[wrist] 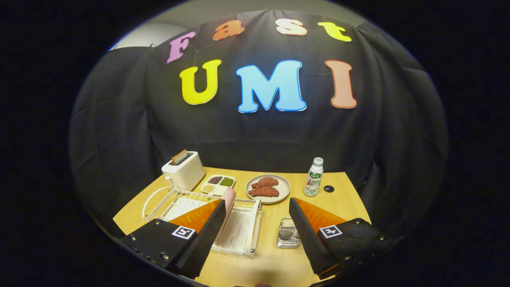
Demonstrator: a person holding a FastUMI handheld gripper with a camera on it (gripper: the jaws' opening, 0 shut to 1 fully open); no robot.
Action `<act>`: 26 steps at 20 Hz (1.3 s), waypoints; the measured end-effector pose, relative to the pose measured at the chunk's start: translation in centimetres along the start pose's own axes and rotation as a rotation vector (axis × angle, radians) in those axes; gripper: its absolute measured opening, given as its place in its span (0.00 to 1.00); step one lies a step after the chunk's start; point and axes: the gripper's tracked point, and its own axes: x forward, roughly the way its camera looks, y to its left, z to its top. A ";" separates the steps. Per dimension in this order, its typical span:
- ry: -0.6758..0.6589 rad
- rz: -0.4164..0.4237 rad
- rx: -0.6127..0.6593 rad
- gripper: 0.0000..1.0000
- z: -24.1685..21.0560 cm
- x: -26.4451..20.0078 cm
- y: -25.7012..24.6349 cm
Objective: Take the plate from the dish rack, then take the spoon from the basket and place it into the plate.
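Observation:
A white wire dish rack lies on the wooden table, partly hidden by my left finger. A pink plate stands on edge in it, right behind the left fingertip. A small clear basket sits to the right of the rack, close to the inner side of my right finger, and holds a grey spoon. My gripper hovers above the table's near side, open wide, with nothing between its fingers.
Beyond the rack stand a white toaster with a slice in it, a divided tray of beans, a beige plate with meat pieces and a small bottle. A round cable hole sits beside the bottle.

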 end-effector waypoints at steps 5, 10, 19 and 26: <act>0.161 -0.026 0.025 0.98 -0.8 3.1 3.1; 0.261 -0.072 -0.005 0.98 -1.7 6.1 5.8; 0.428 -0.316 -0.050 0.80 -5.0 11.4 5.2; 0.441 -0.525 -0.132 0.09 -5.7 11.9 4.6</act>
